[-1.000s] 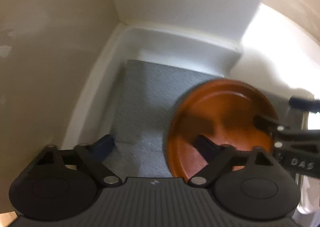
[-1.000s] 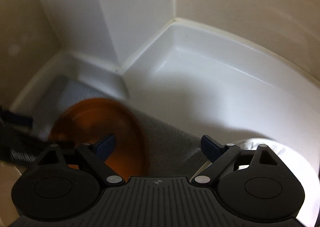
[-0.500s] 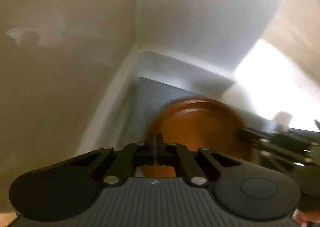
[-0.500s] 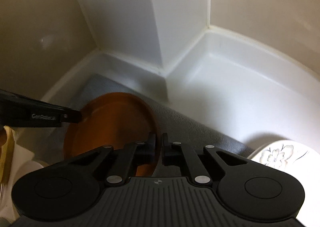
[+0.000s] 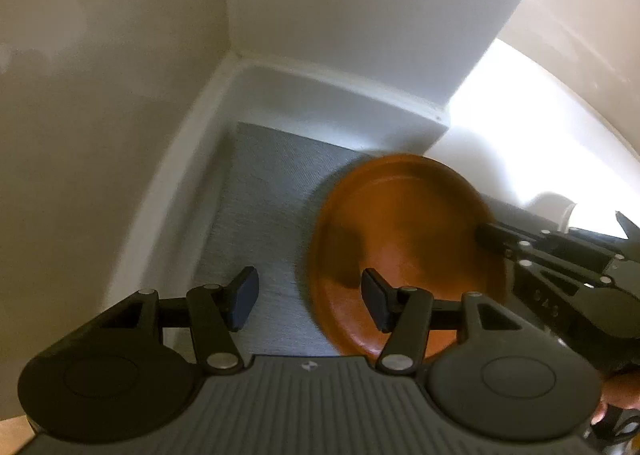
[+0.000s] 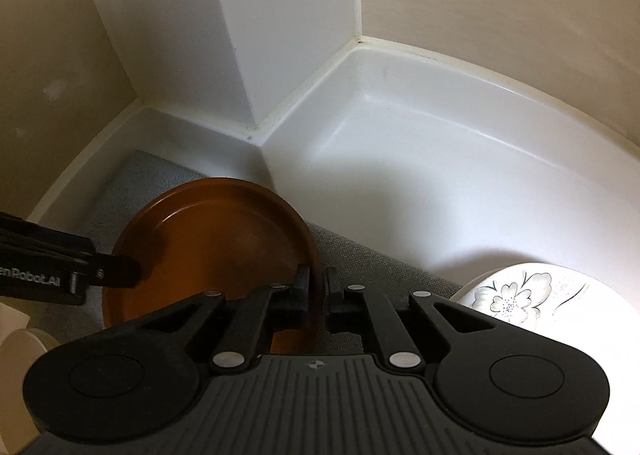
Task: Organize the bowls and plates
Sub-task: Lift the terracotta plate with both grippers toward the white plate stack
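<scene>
The brown plate (image 6: 216,251) lies on a grey mat (image 5: 260,207) in the corner of a white counter (image 6: 420,175), close to a white pillar (image 6: 240,35) that stands out from the beige wall (image 6: 500,7). In the right wrist view the plate looks tilted, with its near edge raised toward the camera, but how far it leaves the mat I cannot tell.

The right gripper (image 6: 318,291) is closed on the right rim of the brown plate: the thin rim passes between its two fingertips and the pads press on it from both sides. In the left wrist view the same gripper (image 5: 490,235) comes in from the right and its tip sits on the far right rim of the plate.

The left gripper (image 5: 310,297) stands about half open. Its jaws have just been opening, and nothing is between them except the mat below. Its right finger (image 5: 376,303) is over the left part of the plate, and its left finger (image 5: 242,297) is over the bare mat; whether the right finger touches the plate is not clear. In the right wrist view this gripper (image 6: 120,269) reaches in from the left, with its tip at the left rim of the plate.

A white plate with a flower pattern (image 6: 524,295) lies on the counter to the right of the mat, apart from the brown plate. At the lower left edge of the right wrist view a pale round thing (image 6: 24,351) is partly seen.
</scene>
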A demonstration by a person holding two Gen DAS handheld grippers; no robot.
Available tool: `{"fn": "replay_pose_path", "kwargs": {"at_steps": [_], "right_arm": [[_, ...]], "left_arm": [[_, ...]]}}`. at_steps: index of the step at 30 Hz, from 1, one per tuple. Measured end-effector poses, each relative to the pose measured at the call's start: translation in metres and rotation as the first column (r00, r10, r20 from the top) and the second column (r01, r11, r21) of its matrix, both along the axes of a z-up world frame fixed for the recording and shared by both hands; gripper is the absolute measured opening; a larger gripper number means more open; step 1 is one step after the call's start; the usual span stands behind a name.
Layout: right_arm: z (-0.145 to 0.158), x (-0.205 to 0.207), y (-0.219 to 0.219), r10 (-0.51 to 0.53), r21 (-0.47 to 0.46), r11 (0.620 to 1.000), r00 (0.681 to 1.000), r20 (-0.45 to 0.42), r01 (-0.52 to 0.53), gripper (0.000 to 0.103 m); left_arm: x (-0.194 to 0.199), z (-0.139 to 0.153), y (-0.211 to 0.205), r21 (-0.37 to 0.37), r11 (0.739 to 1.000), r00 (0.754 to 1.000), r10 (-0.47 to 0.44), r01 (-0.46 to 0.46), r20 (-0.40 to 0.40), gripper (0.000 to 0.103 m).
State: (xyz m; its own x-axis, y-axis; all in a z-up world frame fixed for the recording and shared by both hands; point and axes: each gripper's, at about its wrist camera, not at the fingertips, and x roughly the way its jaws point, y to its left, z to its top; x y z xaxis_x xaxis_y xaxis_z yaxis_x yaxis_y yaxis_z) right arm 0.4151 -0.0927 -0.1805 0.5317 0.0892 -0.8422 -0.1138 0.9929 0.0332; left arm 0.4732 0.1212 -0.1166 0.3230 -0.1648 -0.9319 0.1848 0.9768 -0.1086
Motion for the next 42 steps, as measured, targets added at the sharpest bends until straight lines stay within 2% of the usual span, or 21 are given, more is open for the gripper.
{"fn": "replay_pose_path", "kwargs": {"at_steps": [1, 2, 3, 5, 7, 13, 19, 25, 30, 37, 42], "right_arm": [[-0.004, -0.003, 0.006, 0.000, 0.000, 1.000, 1.000, 0.003, 0.000, 0.008], [-0.005, -0.004, 0.007, -0.001, 0.002, 1.000, 1.000, 0.005, 0.001, 0.009], [-0.005, -0.003, 0.007, -0.002, 0.007, 1.000, 1.000, 0.007, 0.002, 0.009], [-0.012, 0.001, 0.003, -0.012, 0.010, 1.000, 1.000, 0.013, 0.012, 0.009], [-0.007, -0.007, -0.001, -0.026, 0.008, 1.000, 0.999, 0.020, 0.026, 0.008], [0.011, -0.023, -0.001, -0.059, 0.040, 0.998, 0.994, 0.091, 0.055, 0.009], [0.044, -0.053, -0.010, -0.089, 0.068, 0.995, 0.980, 0.177, 0.078, 0.009], [0.082, -0.097, -0.022, -0.130, 0.055, 0.991, 0.953, 0.274, 0.120, 0.008], [0.109, -0.147, -0.036, -0.180, 0.036, 0.983, 0.932, 0.314, 0.178, 0.008], [0.126, -0.222, -0.061, -0.283, 0.003, 0.955, 0.906, 0.314, 0.298, 0.008], [0.128, -0.269, -0.080, -0.352, -0.016, 0.926, 0.877, 0.328, 0.377, 0.008]], "left_arm": [[0.002, -0.004, 0.000, -0.006, 1.000, 1.000, 0.000, 0.000, -0.010, 0.050], [0.004, -0.006, 0.001, -0.009, 1.000, 1.000, 0.005, -0.005, -0.005, 0.032], [0.002, -0.006, 0.001, -0.022, 1.000, 1.000, 0.005, -0.005, 0.002, 0.018], [0.001, -0.001, 0.004, -0.033, 0.999, 1.000, 0.024, -0.023, 0.009, 0.010], [-0.005, 0.009, 0.007, -0.045, 0.999, 0.999, 0.027, -0.026, 0.031, 0.007], [-0.027, 0.044, 0.013, -0.056, 0.998, 0.992, 0.023, -0.016, 0.125, 0.006], [-0.047, 0.067, 0.001, -0.105, 0.994, 0.982, 0.015, 0.004, 0.187, 0.006], [-0.077, 0.098, -0.020, -0.141, 0.987, 0.964, -0.042, 0.081, 0.261, 0.005], [-0.113, 0.121, -0.035, -0.170, 0.971, 0.946, -0.112, 0.169, 0.303, 0.004], [-0.163, 0.122, -0.073, -0.176, 0.936, 0.925, -0.245, 0.303, 0.290, 0.004], [-0.194, 0.113, -0.102, -0.172, 0.907, 0.898, -0.324, 0.384, 0.297, 0.004]]}}
